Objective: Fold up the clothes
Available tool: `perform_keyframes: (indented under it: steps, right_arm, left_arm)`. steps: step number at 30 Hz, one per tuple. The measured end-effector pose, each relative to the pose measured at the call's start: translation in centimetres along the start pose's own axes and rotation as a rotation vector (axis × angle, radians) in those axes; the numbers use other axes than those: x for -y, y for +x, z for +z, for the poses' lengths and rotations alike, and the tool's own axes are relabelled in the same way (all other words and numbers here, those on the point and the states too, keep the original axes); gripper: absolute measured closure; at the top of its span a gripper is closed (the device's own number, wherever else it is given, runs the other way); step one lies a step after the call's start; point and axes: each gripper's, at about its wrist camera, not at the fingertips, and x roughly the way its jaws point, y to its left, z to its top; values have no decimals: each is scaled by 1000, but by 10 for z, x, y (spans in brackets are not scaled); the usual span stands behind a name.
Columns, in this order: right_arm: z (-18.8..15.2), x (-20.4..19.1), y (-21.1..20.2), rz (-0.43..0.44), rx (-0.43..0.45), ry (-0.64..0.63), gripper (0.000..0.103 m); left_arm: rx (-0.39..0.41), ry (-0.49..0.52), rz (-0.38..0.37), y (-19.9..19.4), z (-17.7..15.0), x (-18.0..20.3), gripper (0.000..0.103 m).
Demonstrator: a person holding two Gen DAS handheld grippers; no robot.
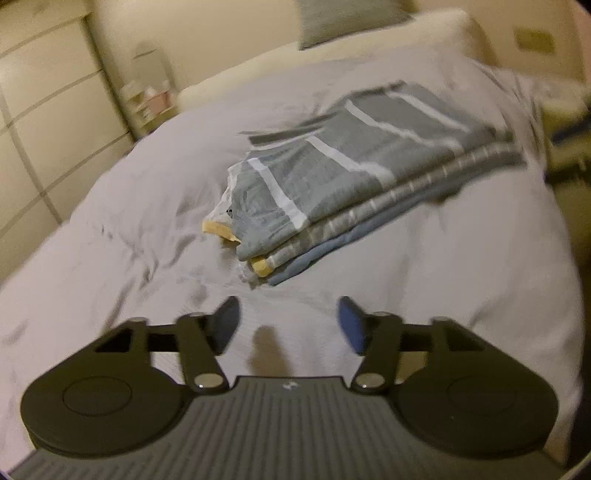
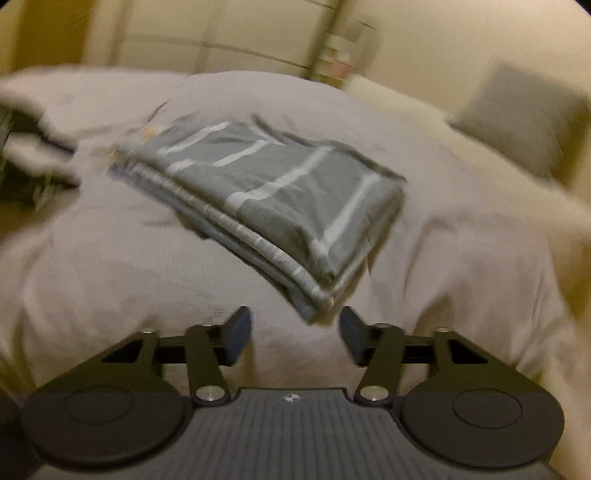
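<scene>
now folded clothes (image 1: 354, 173) on bed (image 1: 129, 229), grippers apart

Right wrist view smearing throughout: folded grey striped garment (image 2: 280, 199) losing crisp edges, layer count under it not readable. Dark object (image 2: 14, 158) at left edge getting cut off, identity unclear. Grey pillow (image 2: 517, 118) blurring into wall. Shelf items (image 2: 343, 55) streaking, unreadable.

Left wrist view: yellow piece (image 1: 218, 227) peeking from under stack, mostly hidden, kind unclear. Small clutter (image 1: 151, 99) beside drawers too blurred to name. Pillow (image 1: 347, 18) being cropped by top edge. Dark shape (image 1: 569, 136) running off right edge.
</scene>
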Motion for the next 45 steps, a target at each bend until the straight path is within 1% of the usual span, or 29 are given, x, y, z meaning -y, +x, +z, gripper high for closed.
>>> perform_keyframes:
  steps: [1, 2, 3, 4, 5, 7, 8, 11, 15, 20, 26, 32, 36, 39, 45]
  right_arm:
    - [-1, 0, -3, -3, -4, 68, 32]
    - [-2, 0, -6, -6, -7, 135, 28]
    - [-3, -1, -8, 6, -12, 184, 22]
    - [-4, -3, -10, 22, -18, 226, 19]
    - [-5, -4, -12, 38, -23, 268, 15]
    - [-7, -8, -13, 76, -38, 310, 15]
    - [-7, -10, -13, 82, -43, 320, 15]
    - [-5, -12, -13, 80, -53, 349, 14]
    - [-1, -11, -15, 79, -50, 364, 14]
    - [2, -8, -18, 64, -49, 391, 14]
    - [3, -10, -29, 55, -46, 399, 14]
    - [-2, -11, -46, 28, -44, 421, 14]
    - [-4, -12, -57, 25, -44, 426, 14]
    - [-2, -13, -66, 16, -38, 423, 14]
    - [4, -17, -88, -7, -18, 409, 14]
  left_arm:
    - [-3, -36, 5, -2, 1, 2, 26]
    - [-12, -68, 12, -3, 2, 4, 18]
    - [-20, -94, 18, -5, 3, 7, 14]
    - [-22, -113, 21, -8, 4, 11, 6]
    - [-21, -129, 21, -12, 4, 15, 1]
    - [-30, -145, 10, -14, 6, 22, 1]
    - [-38, -160, 9, -14, 7, 24, 1]
    - [-60, -203, 10, -15, 6, 30, 1]
    - [-67, -213, 21, -16, 6, 35, 1]
    - [-70, -240, 11, -20, 11, 36, 1]
    - [-58, -286, -19, -36, 18, 37, 1]
    - [-52, -319, -14, -53, 24, 41, 1]
    - [-55, -329, -39, -65, 26, 43, 1]
    - [-60, -362, -65, -74, 28, 43, 1]
    - [-6, -373, -49, -100, 35, 43, 1]
